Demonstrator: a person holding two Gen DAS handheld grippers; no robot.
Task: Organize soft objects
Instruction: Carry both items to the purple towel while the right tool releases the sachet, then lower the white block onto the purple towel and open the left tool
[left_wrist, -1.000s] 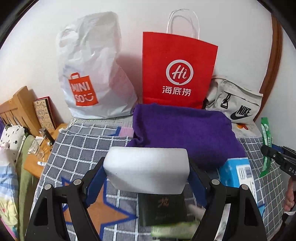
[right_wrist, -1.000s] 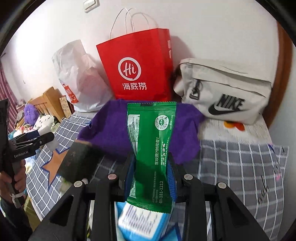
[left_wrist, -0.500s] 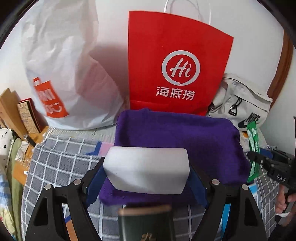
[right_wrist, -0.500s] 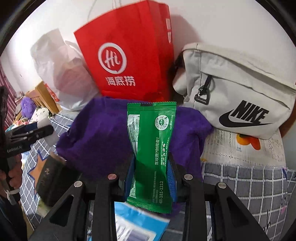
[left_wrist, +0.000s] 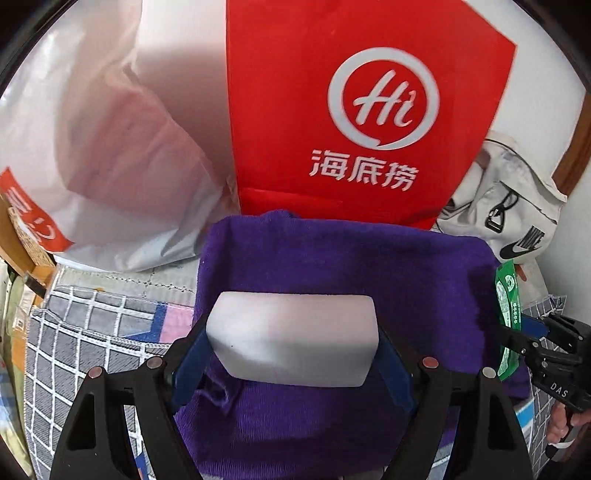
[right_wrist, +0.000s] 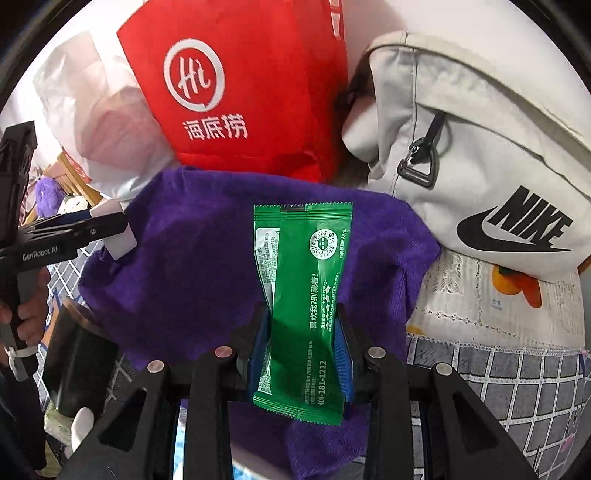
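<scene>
My left gripper (left_wrist: 293, 341) is shut on a white foam block (left_wrist: 293, 338) and holds it over a folded purple towel (left_wrist: 369, 266) on the bed. My right gripper (right_wrist: 301, 332) is shut on a green snack packet (right_wrist: 304, 295) and holds it upright above the same purple towel (right_wrist: 192, 266). The right gripper with the packet (left_wrist: 508, 317) shows at the right edge of the left wrist view. The left gripper with the block (right_wrist: 114, 236) shows at the left of the right wrist view.
A red paper bag (left_wrist: 365, 110) stands against the wall behind the towel, a white plastic bag (left_wrist: 92, 158) to its left, a beige Nike bag (right_wrist: 498, 155) to its right. A dark box (right_wrist: 79, 358) and a blue packet lie on the checked bedspread (left_wrist: 88, 339).
Both grippers have moved forward toward the wall, over the purple towel. The bags look larger, and the dark box has dropped out of the left wrist view. Both grips are unchanged.
</scene>
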